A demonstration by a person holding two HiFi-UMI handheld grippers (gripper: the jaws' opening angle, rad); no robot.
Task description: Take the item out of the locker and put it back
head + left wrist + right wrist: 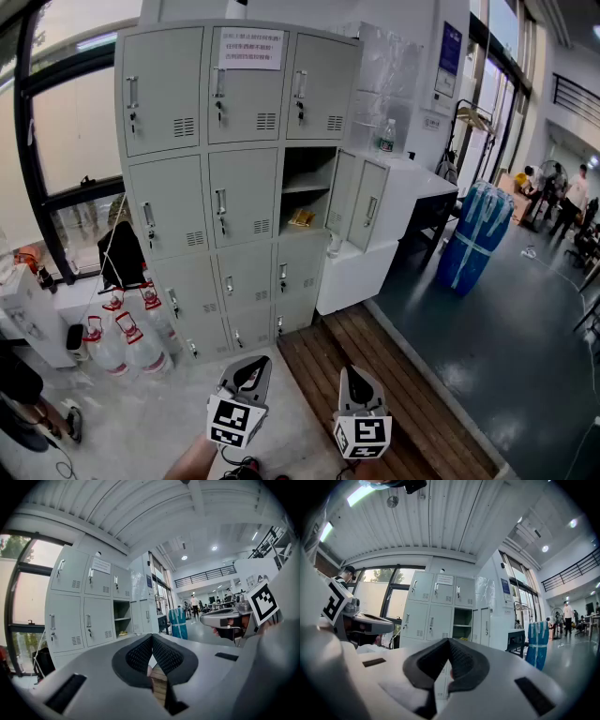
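Observation:
A grey locker bank (234, 169) stands ahead with one compartment (307, 192) open and its door (345, 192) swung right. A small yellow item (302, 218) lies on that compartment's lower shelf; it also shows as a yellow speck (123, 633) in the left gripper view. My left gripper (251, 367) and right gripper (354, 377) hang low in front of me, well short of the lockers. Both are shut, jaws meeting at the tips with nothing between them, left gripper (151, 637) and right gripper (449, 642). Each sees the other: right gripper (225, 618), left gripper (365, 620).
Red-capped water jugs (122, 342) and a dark bag (122, 253) sit left of the lockers. A white cabinet (403, 192) with a bottle (386, 137) stands right of them. Wooden planks (375, 375) lie underfoot, a blue wrapped drum (474, 236) farther right, people (572, 197) beyond.

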